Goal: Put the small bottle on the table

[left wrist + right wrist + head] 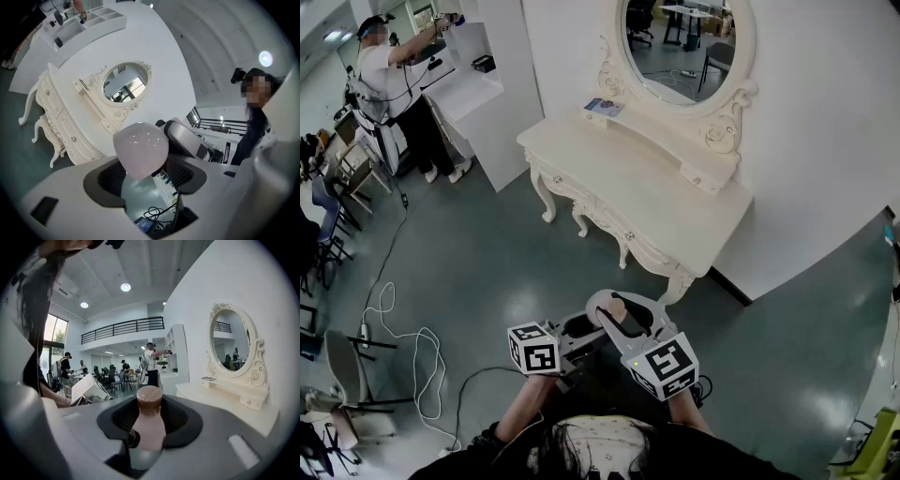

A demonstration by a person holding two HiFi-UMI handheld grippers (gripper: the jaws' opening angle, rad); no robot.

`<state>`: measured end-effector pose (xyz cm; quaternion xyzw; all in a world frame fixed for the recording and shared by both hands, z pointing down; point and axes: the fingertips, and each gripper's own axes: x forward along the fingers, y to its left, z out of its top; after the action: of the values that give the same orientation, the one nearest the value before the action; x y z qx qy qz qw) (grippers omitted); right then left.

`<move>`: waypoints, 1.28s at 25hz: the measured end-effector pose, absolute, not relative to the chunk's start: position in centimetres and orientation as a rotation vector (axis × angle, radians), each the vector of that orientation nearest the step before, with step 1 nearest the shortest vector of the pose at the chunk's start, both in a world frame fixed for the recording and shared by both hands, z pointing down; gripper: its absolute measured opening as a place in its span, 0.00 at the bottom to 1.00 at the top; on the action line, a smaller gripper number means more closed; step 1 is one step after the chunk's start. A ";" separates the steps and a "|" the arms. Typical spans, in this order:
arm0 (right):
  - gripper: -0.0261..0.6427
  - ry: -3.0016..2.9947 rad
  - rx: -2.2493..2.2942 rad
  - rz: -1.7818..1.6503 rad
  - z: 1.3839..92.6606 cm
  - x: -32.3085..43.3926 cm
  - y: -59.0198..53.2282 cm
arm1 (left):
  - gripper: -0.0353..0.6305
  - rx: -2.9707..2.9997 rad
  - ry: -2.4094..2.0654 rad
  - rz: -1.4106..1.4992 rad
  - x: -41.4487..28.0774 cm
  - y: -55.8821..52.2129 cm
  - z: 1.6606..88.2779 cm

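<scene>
**A:** Your right tongs (150, 409), state?
**B:** Clamped on the bottle (149, 432). It stands upright between the pads (117, 420), brown cap (149, 397) on top and pink body below, at the centre of the right gripper view.
**A:** Your left tongs (143, 171)?
**B:** Jaws apart. The bottle's rounded body fills their mouth in the left gripper view. No squeeze on it shows.
**A:** Bottle's place in the head view?
**B:** Lower centre, in the air between your two tongs, above the grey floor (487, 253).
**A:** The counter (675, 202)?
**B:** Upper middle of the head view, under the oval mirror (684, 42), well apart from the bottle. The bottle is not yet on it.
</scene>
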<state>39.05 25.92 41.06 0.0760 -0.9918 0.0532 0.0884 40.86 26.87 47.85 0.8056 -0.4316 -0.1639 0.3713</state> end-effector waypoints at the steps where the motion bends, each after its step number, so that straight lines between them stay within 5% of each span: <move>1: 0.26 -2.951 0.221 0.152 41.0 38.9 25.7 | 0.44 2.065 -1.112 -0.423 40.7 26.6 47.8; 15: 0.26 -2.929 0.194 0.121 41.6 31.4 20.4 | 0.44 2.055 -1.109 -0.470 33.4 21.2 48.3; 32: 0.26 -2.916 0.277 0.139 40.4 10.2 11.8 | 0.44 2.080 -1.046 -0.434 12.1 12.7 47.1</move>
<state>10.15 11.80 40.40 0.0939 -0.9890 0.0472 0.1043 12.09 12.73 47.09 0.8135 -0.4092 -0.1696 0.3769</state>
